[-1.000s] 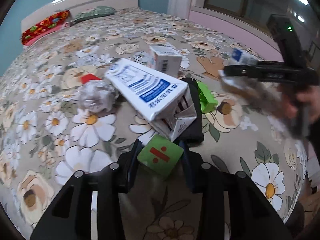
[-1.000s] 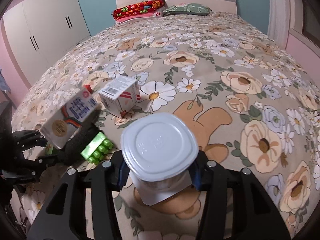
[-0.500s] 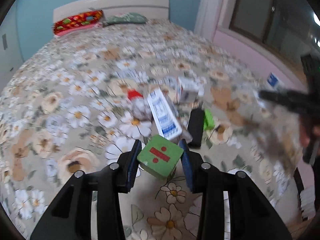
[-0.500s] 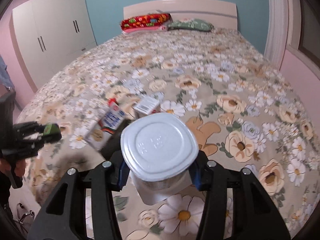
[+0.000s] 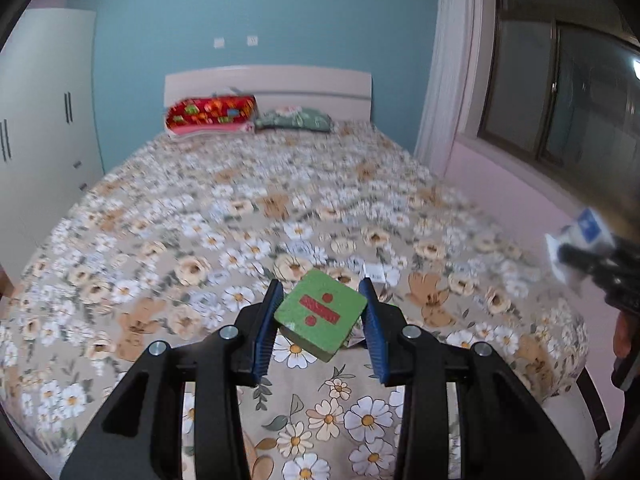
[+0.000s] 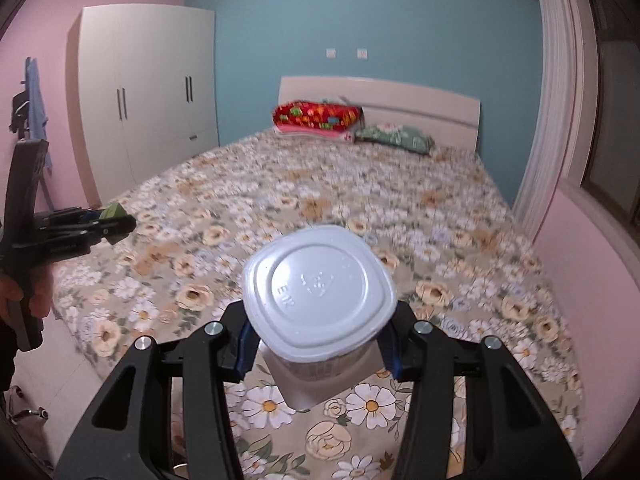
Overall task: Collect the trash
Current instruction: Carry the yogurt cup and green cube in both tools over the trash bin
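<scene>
Left wrist view: left gripper (image 5: pixel 323 322) clamped on a green block (image 5: pixel 320 314) with a red division sign, held tilted above the foot end of the floral bed (image 5: pixel 240 208). Right wrist view: right gripper (image 6: pixel 318 340) clasps a white plastic cup (image 6: pixel 320 292), base toward camera, over the same foot edge.

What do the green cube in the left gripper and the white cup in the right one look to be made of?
Green cube: probably foam or painted wood; matte green face, rounded corners, flat red division sign, no gloss.
White cup: thin molded plastic; smooth, faintly shiny bottom with raised lettering and a pressed rim, and what looks like a printed label on its side.
</scene>
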